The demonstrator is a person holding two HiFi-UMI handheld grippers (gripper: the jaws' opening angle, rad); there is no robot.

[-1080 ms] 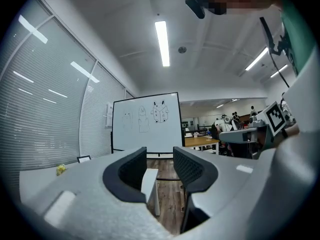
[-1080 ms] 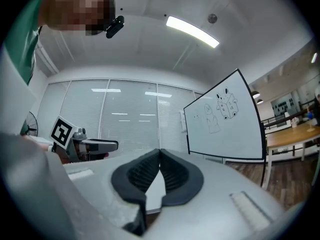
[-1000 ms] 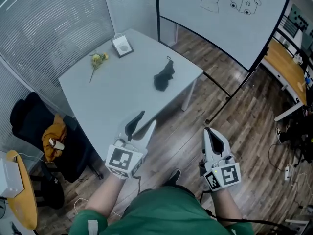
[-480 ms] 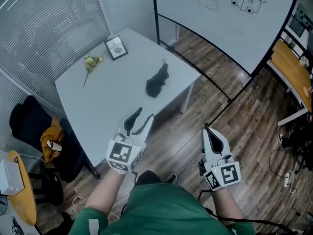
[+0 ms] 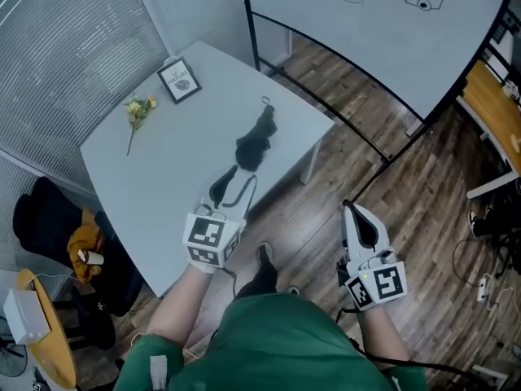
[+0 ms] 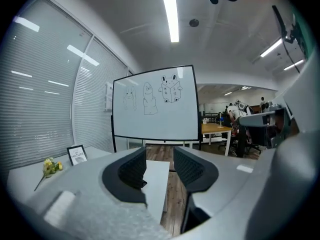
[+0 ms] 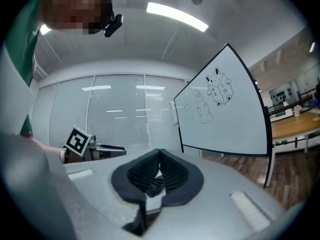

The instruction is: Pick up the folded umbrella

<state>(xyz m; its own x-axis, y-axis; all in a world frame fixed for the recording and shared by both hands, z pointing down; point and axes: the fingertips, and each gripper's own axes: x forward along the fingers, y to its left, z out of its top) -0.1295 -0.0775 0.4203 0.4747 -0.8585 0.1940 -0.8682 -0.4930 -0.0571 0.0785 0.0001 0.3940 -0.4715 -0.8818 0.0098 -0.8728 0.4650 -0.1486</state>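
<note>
The folded black umbrella [image 5: 255, 142] lies with its strap end toward the far edge of the white table [image 5: 163, 169]. My left gripper [image 5: 234, 177] reaches over the table's near edge, a short way in front of the umbrella and not touching it. In the left gripper view its jaws [image 6: 159, 156] stand a narrow gap apart with nothing between them. My right gripper [image 5: 348, 210] hangs over the wooden floor to the right of the table. Its pads [image 7: 160, 154] meet and hold nothing. A dark bundle that may be the umbrella [image 7: 156, 185] shows beyond them.
A yellow flower sprig [image 5: 137, 108] and a small framed card [image 5: 179, 80] lie at the table's far left. A large whiteboard [image 5: 366, 39] stands behind the table. A black chair with an orange cloth [image 5: 81, 239] sits at the left, and desks [image 5: 492, 96] at the right.
The table and umbrella have drawn closer as both grippers moved forward. The left gripper now reaches over the table's near edge. The right one is still over the floor.
</note>
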